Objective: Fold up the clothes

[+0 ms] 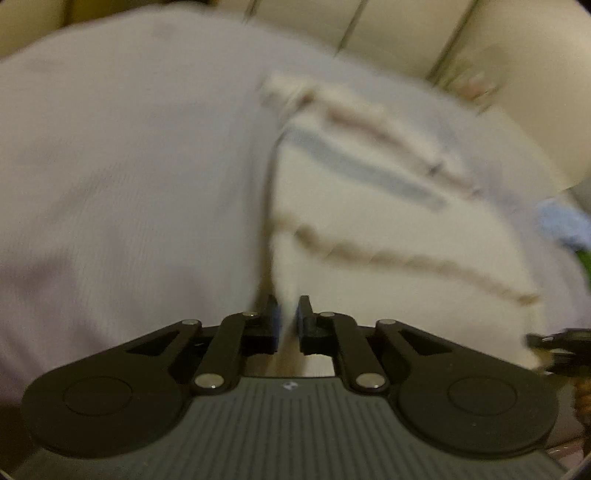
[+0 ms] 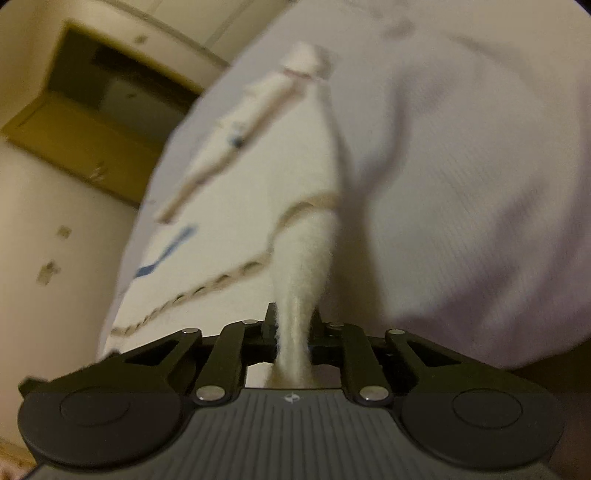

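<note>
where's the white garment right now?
The white garment lies on the lavender sheet; its near edge is pinched in the right tool and, in the left wrist view, in the left tool.

I see a pale lilac sheet [image 1: 122, 177] spread over the surface under my tools, ribbed in texture and smooth to its far edge. Directly on it lies a white fuzzy garment [image 1: 388, 236] with tan and blue stripes. Beyond the sheet's edge I make out cream cushions [image 1: 424, 33], and a blue cloth [image 1: 565, 221] at the right side.
</note>
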